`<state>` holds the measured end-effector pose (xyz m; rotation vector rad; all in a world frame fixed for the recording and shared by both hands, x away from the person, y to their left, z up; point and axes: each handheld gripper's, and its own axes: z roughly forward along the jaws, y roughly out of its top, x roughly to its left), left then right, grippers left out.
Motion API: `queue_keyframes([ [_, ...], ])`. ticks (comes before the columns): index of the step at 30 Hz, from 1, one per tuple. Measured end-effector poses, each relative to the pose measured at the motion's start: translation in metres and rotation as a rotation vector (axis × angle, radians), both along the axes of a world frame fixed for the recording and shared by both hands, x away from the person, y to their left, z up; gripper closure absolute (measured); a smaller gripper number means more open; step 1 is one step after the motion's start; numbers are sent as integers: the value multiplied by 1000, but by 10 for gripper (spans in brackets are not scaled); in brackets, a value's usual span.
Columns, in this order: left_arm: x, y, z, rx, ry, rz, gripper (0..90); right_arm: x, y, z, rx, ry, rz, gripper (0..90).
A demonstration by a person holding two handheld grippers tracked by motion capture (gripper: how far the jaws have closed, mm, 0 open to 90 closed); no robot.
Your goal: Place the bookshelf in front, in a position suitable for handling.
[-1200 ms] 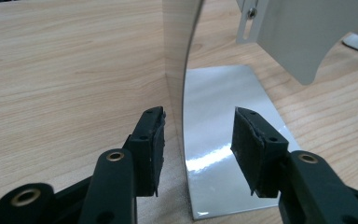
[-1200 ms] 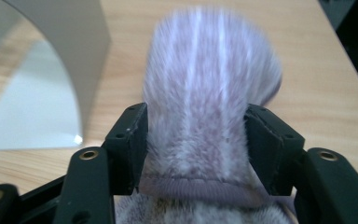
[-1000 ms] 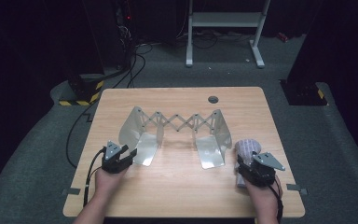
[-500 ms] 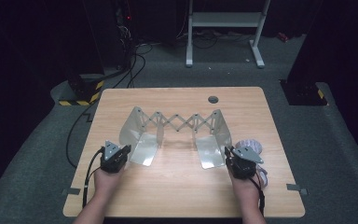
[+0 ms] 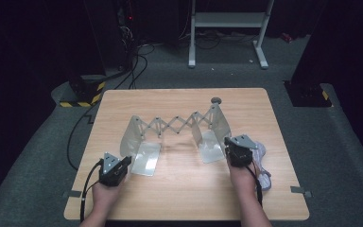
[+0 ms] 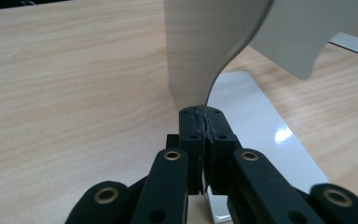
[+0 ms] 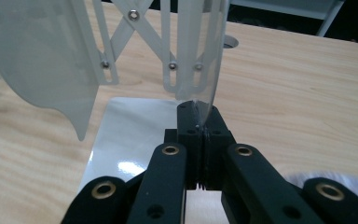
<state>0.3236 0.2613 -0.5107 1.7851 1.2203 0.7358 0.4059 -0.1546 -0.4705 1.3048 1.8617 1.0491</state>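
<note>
Metal makes up the one expandable rack [image 5: 177, 126] standing mid-table [image 5: 179, 198]: two upright end plates joined by a scissor lattice. Two grippers pinch it, the left gripper [image 6: 204, 122] clamped on the left plate's [image 6: 200, 51] edge, the right gripper [image 7: 199, 122] clamped on the right plate's [image 7: 200, 51]. One pale cloth [image 5: 263, 163] lies beside the right hand.

In the left gripper view the metal end plate [image 6: 200, 51] of the expanding bookend rack runs off the top edge, and its lower rim is hidden between the closed jaws. In the right gripper view the right end plate [image 7: 200, 51] is likewise cut off at the top. At the lower right of that view a white cloth [image 7: 326, 179] is blurred and half hidden behind the gripper's linkage.
</note>
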Motion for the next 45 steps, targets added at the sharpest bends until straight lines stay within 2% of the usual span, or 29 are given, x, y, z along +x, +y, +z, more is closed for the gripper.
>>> queue_keyframes([
  [2, -13, -4, 1, -8, 7, -8, 851, 11, 5, 0, 2, 3, -3, 879],
  [7, -21, -9, 1, -18, 10, -50, 810, 39, 19, 0, -11, 8, -3, 857],
  [9, -21, -9, 1, -16, 7, -63, 783, 45, 23, 1, -17, 11, -2, 851],
  [10, -22, -10, 0, -14, 12, -71, 728, 48, 26, 2, -26, 13, -3, 835],
  [11, -21, -8, -1, -13, 24, -92, 665, 48, 30, 4, -32, 0, -1, 766],
  [14, -22, -7, -3, -6, 33, -103, 625, 44, 30, 6, -22, -8, 3, 706],
  [15, -23, -6, -6, 9, 35, -113, 598, 34, 30, 9, -17, -35, 11, 661],
  [17, -23, -6, -7, 17, 36, -116, 592, 30, 30, 10, -19, -45, 12, 651],
  [18, -24, -5, -7, 20, 36, -118, 576, 18, 28, 14, -12, -65, 10, 620],
  [19, -24, -5, -7, 20, 36, -118, 570, 18, 28, 14, -12, -65, 10, 620],
  [22, -23, -4, -6, 13, 29, -112, 561, 0, 27, 18, -10, -105, 9, 614],
  [23, -22, -3, -6, 10, 25, -106, 554, -9, 27, 20, 7, -118, 25, 614],
  [28, -16, 1, -6, -15, 31, -102, 537, -22, 32, 22, 30, -123, 62, 614],
  [30, -15, 1, -5, -20, 18, -108, 535, -28, 40, 19, 19, -117, 96, 603],
  [34, -13, 2, -4, -45, 15, -119, 535, -32, 49, 16, 27, -104, 129, 589],
  [35, -12, 1, -4, -43, 11, -128, 534, -34, 58, 14, 30, -98, 157, 587],
  [41, -13, -3, -5, -30, 23, -165, 506, -38, 87, 11, 34, -81, 232, 580],
  [44, -14, -1, -5, -33, 22, -164, 496, -39, 99, 10, 30, -78, 260, 575],
  [45, -15, 0, -5, -36, 21, -159, 495, -41, 111, 10, 30, -78, 294, 574],
])
